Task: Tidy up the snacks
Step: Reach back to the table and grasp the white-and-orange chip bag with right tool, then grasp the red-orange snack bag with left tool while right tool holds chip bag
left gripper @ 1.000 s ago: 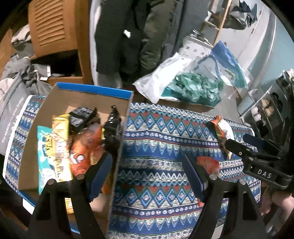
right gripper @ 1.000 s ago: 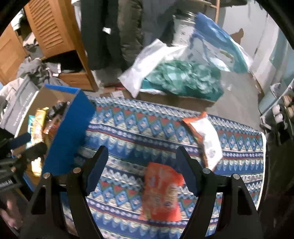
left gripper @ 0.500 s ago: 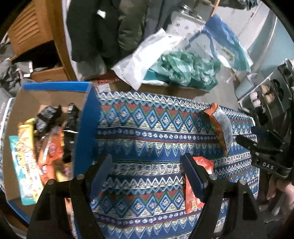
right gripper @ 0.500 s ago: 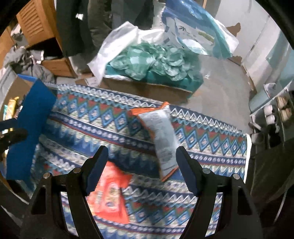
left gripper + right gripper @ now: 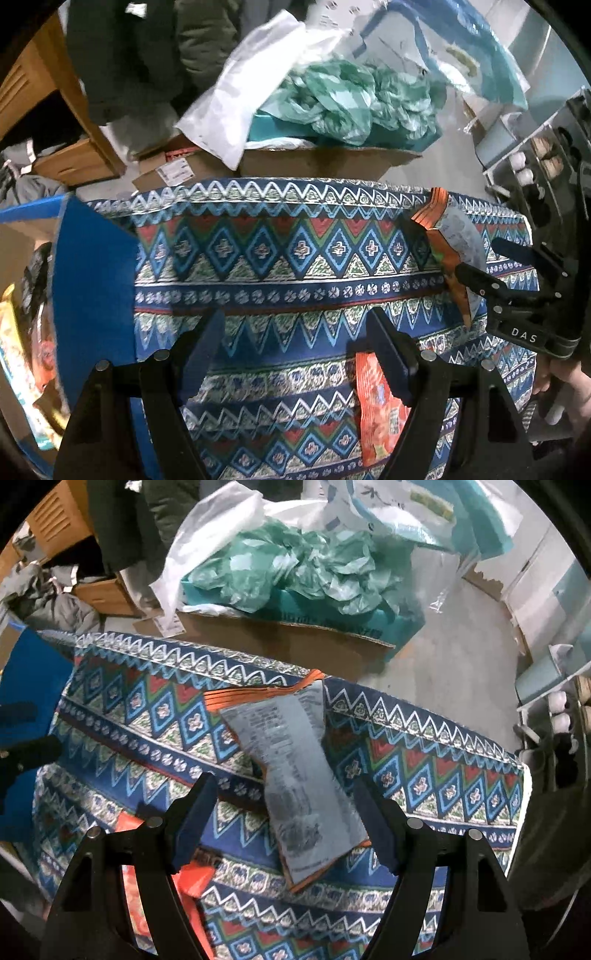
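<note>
A grey-backed snack bag with orange edges [image 5: 295, 771] lies on the patterned cloth [image 5: 424, 771], partly between the fingers of my open right gripper [image 5: 284, 794], just above it. It also shows in the left wrist view [image 5: 454, 251], with the right gripper [image 5: 491, 266] over it. An orange snack packet [image 5: 376, 402] lies by the right finger of my open, empty left gripper [image 5: 295, 328]; it also shows in the right wrist view [image 5: 188, 875]. The blue-walled cardboard box [image 5: 92, 288] holds several snacks at the left.
Behind the table stands a cardboard box [image 5: 317, 158] with green and white plastic bags [image 5: 351, 96]. Wooden furniture [image 5: 33, 85] and dark coats are at the back left. A shelf unit [image 5: 546, 147] stands at the right. The cloth's far edge drops to the floor.
Both grippers have moved right, away from the box. The right gripper has closed in on the grey-backed bag, which now lies between its fingers. Both stay open.
</note>
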`<move>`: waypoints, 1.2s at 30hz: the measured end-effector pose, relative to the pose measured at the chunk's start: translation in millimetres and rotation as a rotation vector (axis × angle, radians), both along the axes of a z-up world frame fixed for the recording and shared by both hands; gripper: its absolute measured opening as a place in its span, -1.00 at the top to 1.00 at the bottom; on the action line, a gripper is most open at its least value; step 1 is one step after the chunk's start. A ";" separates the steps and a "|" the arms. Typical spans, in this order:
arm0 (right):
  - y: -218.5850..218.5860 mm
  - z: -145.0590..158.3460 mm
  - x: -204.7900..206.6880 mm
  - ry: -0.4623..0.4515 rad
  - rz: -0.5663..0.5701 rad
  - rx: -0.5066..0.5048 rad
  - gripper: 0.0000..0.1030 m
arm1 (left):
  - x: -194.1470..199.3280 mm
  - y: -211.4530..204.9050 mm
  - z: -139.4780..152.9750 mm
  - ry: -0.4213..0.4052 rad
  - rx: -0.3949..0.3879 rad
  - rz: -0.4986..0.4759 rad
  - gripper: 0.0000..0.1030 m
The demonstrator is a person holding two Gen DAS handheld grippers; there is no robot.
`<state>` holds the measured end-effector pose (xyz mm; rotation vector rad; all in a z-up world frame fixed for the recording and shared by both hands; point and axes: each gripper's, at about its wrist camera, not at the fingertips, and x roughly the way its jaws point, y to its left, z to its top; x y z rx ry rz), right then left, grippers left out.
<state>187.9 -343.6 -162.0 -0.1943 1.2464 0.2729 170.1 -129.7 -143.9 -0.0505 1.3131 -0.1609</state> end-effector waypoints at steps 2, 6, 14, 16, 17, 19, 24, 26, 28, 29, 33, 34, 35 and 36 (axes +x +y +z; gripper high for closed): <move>-1.8 -6.2 5.3 0.011 -0.004 -0.005 -0.46 | 4.8 -5.3 -7.3 0.015 0.000 -0.004 -0.55; -5.7 -20.5 14.5 0.043 -0.002 -0.016 -0.46 | 10.1 -10.9 -18.4 0.039 -0.001 -0.005 -0.55; -15.8 -35.5 17.9 0.071 -0.025 -0.017 -0.45 | 13.0 -19.6 -33.0 0.079 -0.029 0.007 -0.55; -17.4 -35.9 16.0 0.070 -0.026 -0.001 -0.29 | 11.6 -22.3 -33.8 0.084 -0.036 0.002 -0.55; -18.2 -36.6 14.9 0.077 -0.024 0.009 -0.16 | 11.0 -23.8 -34.1 0.085 -0.036 0.001 -0.55; -18.5 -39.1 11.7 0.094 -0.028 0.016 -0.10 | 9.0 -26.5 -33.4 0.086 -0.037 0.001 -0.55; -20.8 -39.5 -0.2 0.125 -0.046 0.048 0.19 | -0.8 -30.9 -27.4 0.091 -0.066 0.012 -0.55; -21.2 -37.8 -7.4 0.129 -0.058 0.033 0.20 | -6.7 -33.1 -25.3 0.093 -0.074 0.014 -0.55; -23.1 -34.7 -17.0 0.140 -0.075 0.032 0.21 | -12.8 -35.0 -24.4 0.099 -0.082 0.019 -0.55; -24.0 -32.7 -21.2 0.142 -0.083 0.031 0.21 | -17.7 -36.5 -24.1 0.104 -0.091 0.023 -0.55; -28.9 -24.4 -45.0 0.146 -0.104 0.026 0.21 | -37.2 -43.0 -23.6 0.116 -0.112 0.038 -0.64; -30.2 -22.2 -53.3 0.147 -0.108 0.022 0.21 | -42.1 -45.2 -23.3 0.116 -0.116 0.040 -0.69; -31.4 -20.9 -58.3 0.148 -0.113 0.019 0.21 | -49.1 -48.6 -23.1 0.114 -0.120 0.037 -0.69; -33.4 -19.4 -65.0 0.151 -0.118 0.014 0.21 | -54.2 -51.1 -23.5 0.116 -0.120 0.036 -0.69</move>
